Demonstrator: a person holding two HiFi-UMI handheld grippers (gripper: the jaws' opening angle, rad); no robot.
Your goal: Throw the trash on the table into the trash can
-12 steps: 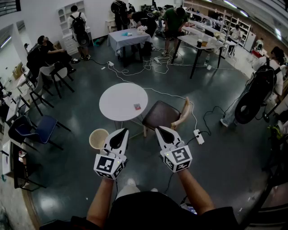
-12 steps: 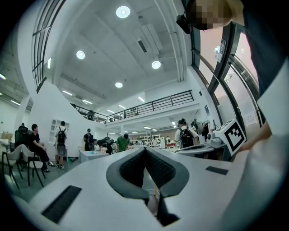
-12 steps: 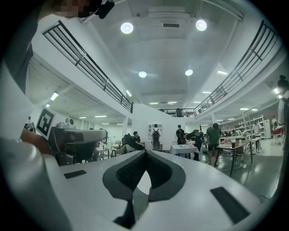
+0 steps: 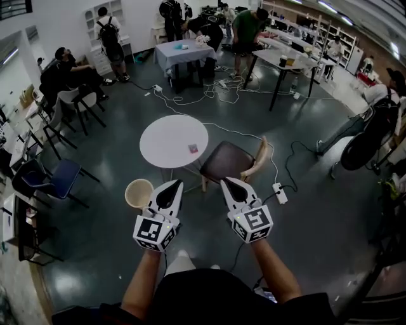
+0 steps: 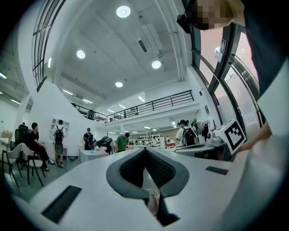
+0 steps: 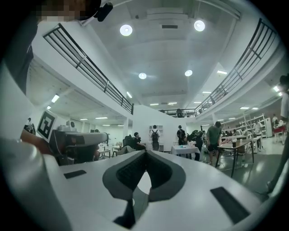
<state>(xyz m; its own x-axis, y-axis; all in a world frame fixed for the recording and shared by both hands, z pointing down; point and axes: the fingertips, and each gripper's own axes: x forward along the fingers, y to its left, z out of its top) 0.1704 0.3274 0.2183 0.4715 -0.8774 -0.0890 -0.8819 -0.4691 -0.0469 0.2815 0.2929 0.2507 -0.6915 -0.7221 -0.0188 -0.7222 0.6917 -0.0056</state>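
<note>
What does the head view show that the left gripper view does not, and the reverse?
Head view only: the small trash piece on the round table, the trash can, the power strip. Left gripper view only: the ceiling lights, the balcony railing. Both: the left gripper, jaws shut and empty, and a person with a backpack.

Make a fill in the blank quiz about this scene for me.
The left gripper and the right gripper have their fingers ____.
In the head view, the chair with a dark brown square seat stands ____ of the round white table.
The beige round trash can stands on the floor nearest the ____ gripper.
The small pink piece of trash is the ____ thing on that table.
Missing words: closed; right; left; only.
</note>
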